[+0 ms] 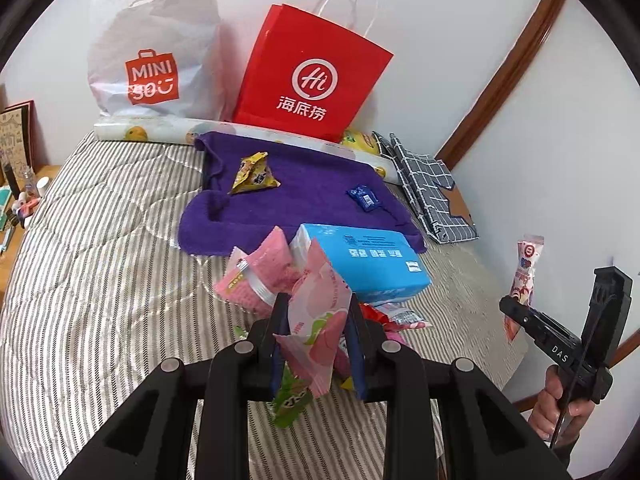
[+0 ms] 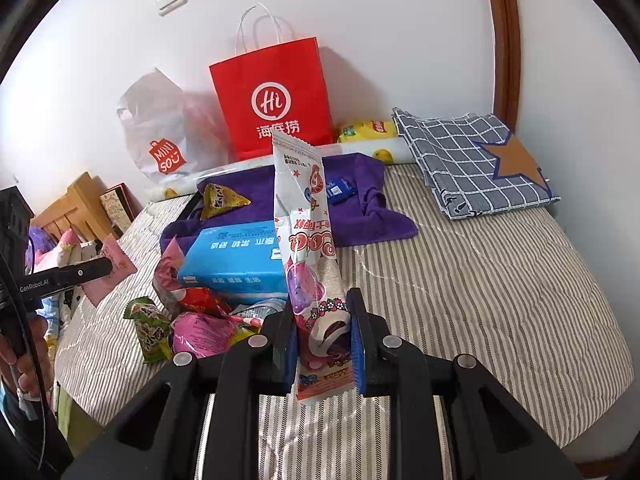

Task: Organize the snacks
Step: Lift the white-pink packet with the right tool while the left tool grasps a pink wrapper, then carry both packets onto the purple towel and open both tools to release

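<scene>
Holding: we carry one snack in each gripper, both lifted clear of the striped bedcover [image 2: 480,280].
Left gripper [image 1: 318,334]: clenched on a pink packet [image 1: 316,312]; the pads pinch its middle, so the packet stands up between the fingers and its lower end hangs below them.
Right gripper [image 2: 322,334]: clenched on a long white wrapper [image 2: 306,240], gripped near its lower end; the free length rises straight ahead of the fingers.
Reason for grip: we judge that a pinch across the flat faces keeps each soft wrapper from slipping.
Remaining snacks: a loose pile [image 2: 200,320] lies just left of and below the right gripper, against a blue box [image 1: 360,260].
Likely destination: a purple towel [image 1: 312,192] ahead of both grippers, beyond the blue box, already bears a yellow triangular packet [image 1: 252,172] and a small blue packet [image 1: 364,198].
Edges: the red paper bag [image 1: 312,80] and the wall close the far side; the bed edge falls away to the far right of the right gripper.
Open room: bare bedcover to the right of the right gripper and to the left of the left gripper.
</scene>
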`<state>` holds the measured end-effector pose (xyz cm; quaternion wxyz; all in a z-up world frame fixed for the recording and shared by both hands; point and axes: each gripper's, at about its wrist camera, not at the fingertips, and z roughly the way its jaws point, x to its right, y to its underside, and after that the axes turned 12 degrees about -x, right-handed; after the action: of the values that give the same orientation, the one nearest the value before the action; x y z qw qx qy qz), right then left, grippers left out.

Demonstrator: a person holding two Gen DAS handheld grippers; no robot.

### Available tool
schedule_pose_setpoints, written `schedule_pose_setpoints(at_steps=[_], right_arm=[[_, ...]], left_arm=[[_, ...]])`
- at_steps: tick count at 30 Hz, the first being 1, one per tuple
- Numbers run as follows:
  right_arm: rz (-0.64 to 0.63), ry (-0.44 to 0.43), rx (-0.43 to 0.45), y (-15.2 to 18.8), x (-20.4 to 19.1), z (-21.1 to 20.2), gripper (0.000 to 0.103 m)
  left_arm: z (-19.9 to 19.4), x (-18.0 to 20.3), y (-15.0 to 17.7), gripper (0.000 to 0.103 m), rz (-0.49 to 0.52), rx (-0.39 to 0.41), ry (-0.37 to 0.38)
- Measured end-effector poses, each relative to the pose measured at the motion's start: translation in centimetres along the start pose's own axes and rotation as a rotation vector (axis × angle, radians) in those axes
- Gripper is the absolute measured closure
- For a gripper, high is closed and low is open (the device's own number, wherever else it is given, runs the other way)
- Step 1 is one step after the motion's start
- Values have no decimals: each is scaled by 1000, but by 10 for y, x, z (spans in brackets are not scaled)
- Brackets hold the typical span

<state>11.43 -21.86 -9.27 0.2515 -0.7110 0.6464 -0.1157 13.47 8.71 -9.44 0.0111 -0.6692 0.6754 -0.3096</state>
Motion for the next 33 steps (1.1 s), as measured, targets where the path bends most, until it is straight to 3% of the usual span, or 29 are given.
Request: schedule_pose_setpoints(at_steps=[19,33], right_arm=[[-44,-13,15,-35,-10,12,81],[-96,-25,35,-88,-28,42,81]], left_arm=[[19,17,-27,78,36,-17,31],[34,11,-75,78,20,-8,15]])
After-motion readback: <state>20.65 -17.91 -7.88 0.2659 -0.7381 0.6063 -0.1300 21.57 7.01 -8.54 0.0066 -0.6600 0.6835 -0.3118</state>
